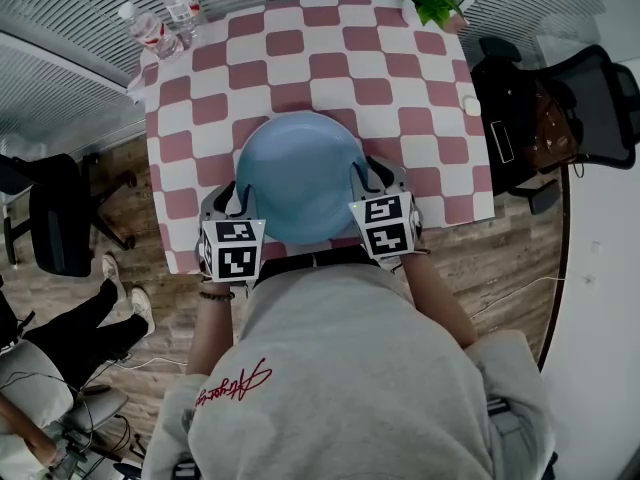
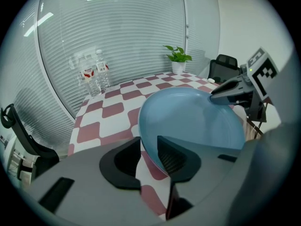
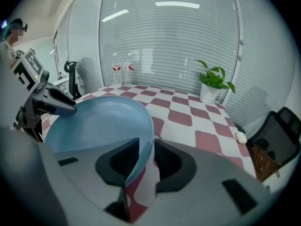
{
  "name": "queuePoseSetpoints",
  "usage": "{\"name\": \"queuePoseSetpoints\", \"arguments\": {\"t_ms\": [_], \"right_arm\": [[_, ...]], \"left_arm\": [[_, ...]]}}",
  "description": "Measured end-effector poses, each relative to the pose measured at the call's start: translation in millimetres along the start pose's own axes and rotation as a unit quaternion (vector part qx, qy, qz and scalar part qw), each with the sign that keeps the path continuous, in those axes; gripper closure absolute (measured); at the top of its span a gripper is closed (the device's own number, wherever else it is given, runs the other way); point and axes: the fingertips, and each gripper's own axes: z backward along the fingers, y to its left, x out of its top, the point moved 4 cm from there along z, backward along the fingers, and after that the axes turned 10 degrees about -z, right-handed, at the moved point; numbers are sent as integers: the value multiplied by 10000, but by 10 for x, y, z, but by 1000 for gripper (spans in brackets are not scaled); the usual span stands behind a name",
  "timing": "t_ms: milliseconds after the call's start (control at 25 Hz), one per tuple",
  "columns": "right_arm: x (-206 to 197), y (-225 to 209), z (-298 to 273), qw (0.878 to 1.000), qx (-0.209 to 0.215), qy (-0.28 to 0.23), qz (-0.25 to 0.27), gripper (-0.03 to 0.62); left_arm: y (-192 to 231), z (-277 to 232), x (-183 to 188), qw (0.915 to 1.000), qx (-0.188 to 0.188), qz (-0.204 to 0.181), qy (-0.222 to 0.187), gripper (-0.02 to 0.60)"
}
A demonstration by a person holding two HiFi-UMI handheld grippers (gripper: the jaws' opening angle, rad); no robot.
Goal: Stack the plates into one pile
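My left fingers [image 2: 124, 161] and right fingers [image 3: 171, 166] stand spread, loose around opposite rims of the blue plate [image 1: 300, 173] at the checked surface's [image 1: 400, 88] near edge. I'd draw both straight outward without nudging it.

Bright, even light from ceiling strips [image 3: 178, 4]; shadows are soft. Both gripper views bend strongly toward black, vignetted corners. Their nearest foreground is blurred.
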Motion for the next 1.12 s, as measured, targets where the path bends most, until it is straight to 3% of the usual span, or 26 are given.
{"name": "queuePoseSetpoints", "arguments": {"t_ms": [280, 640, 960, 1120], "right_arm": [[177, -35, 107, 9984, -22, -513, -224, 502], [535, -27, 359, 9885, 218, -1389, -561, 550], [799, 8, 585, 9771, 422, -2016, -530, 580], [926, 55, 685, 9694, 719, -2261, -622, 582]], "left_arm": [[24, 112, 113, 9992, 114, 196, -317, 457], [188, 419, 517, 9881, 530, 594, -1314, 457], [169, 553, 738, 9821, 395, 586, -1743, 500], [155, 646, 876, 9780, 487, 464, -1977, 525]]}}
